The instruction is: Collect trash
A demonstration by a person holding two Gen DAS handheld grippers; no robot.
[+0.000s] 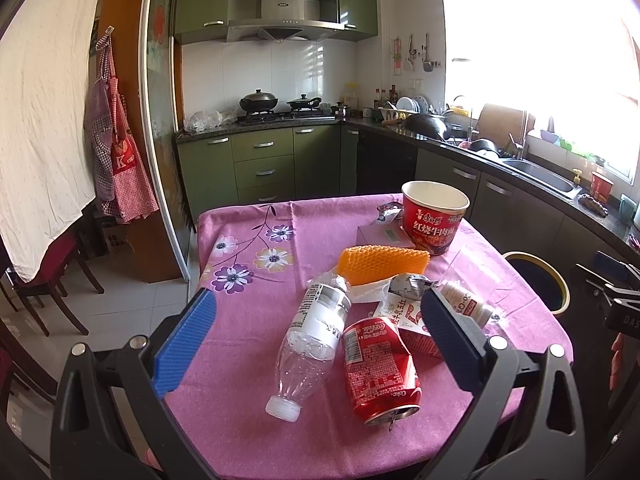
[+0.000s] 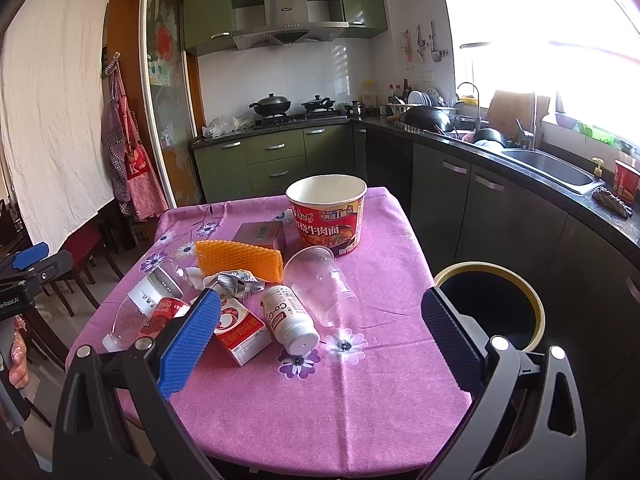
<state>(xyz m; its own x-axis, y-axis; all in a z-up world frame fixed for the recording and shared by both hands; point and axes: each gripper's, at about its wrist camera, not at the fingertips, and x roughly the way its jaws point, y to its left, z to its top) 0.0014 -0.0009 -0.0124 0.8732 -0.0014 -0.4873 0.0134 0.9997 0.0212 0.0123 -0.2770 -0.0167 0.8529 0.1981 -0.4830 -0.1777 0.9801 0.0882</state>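
Trash: crushed cola can (image 1: 380, 372), clear bottle (image 1: 312, 340), white pill bottle (image 2: 290, 320), clear plastic cup (image 2: 320, 286), orange foam sleeve (image 2: 238, 258) and noodle tub (image 2: 326, 214) lie clustered on your pink tablecloth (image 2: 320, 400)
Bin: black, yellow-rimmed (image 2: 536, 308), just beside the table's right edge
Your left gripper (image 1: 316, 346): jaws wide, holding nothing, above the can and bottle
Your right gripper (image 2: 320, 346): jaws wide, holding nothing

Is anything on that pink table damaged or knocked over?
Yes. The red cola can lies on its side, dented. The clear plastic water bottle beside it and the clear plastic cup are also toppled. The red noodle bowl stands upright.
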